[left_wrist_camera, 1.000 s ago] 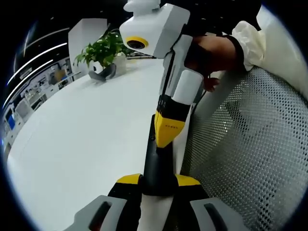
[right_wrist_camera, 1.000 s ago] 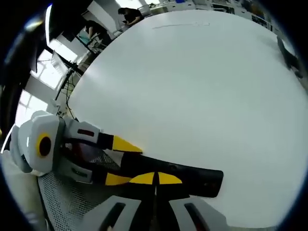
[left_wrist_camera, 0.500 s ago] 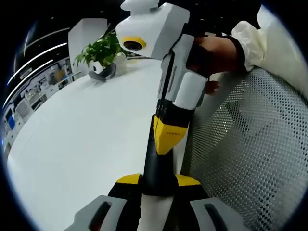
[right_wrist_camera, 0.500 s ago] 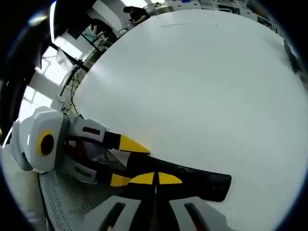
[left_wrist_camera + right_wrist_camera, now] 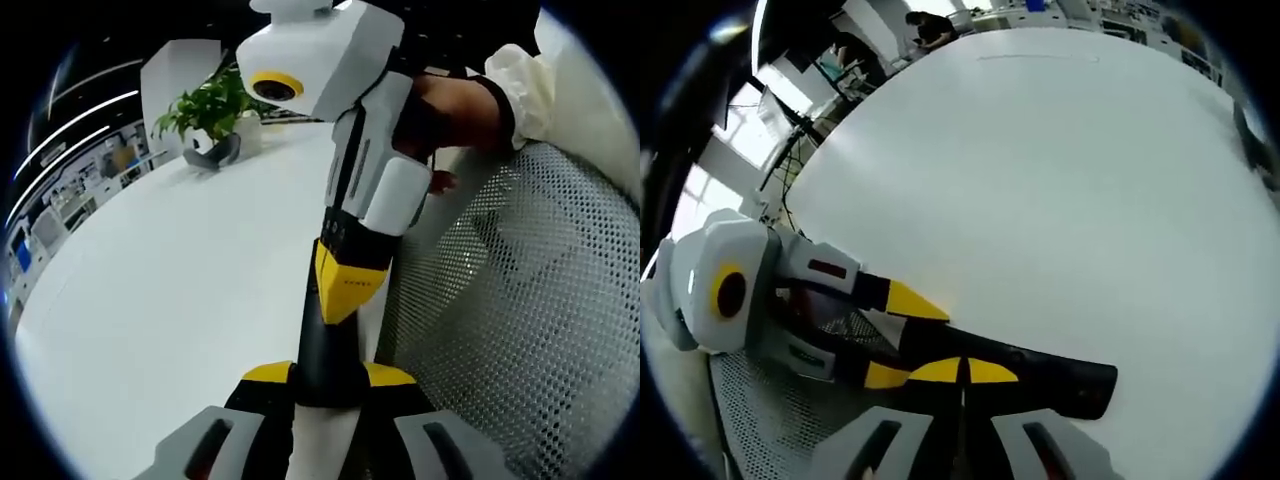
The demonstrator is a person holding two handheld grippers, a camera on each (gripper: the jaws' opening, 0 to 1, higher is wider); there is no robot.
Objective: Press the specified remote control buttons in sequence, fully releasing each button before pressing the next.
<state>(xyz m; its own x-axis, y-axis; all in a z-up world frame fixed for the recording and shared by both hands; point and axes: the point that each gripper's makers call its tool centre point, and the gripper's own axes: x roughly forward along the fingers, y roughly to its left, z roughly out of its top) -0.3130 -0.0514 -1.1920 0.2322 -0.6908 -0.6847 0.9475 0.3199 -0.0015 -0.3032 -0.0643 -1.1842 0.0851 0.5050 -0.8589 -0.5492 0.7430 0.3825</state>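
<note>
left tongs (image 5: 327, 374) grip remote (image 5: 330, 345), right tongs (image 5: 962, 371) closed — on it

No legible txt: only a faint row of tiny dark chars on the yellow tip of the right gripper (image 5: 348, 290), just above the black remote (image 5: 328, 345), too small to read, and the remote's face (image 5: 1040, 375) shows no readable button labels.

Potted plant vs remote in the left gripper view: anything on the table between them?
Nothing: in the left gripper view, bare white table runs from the potted plant to the black remote, which the left gripper clamps.
</note>
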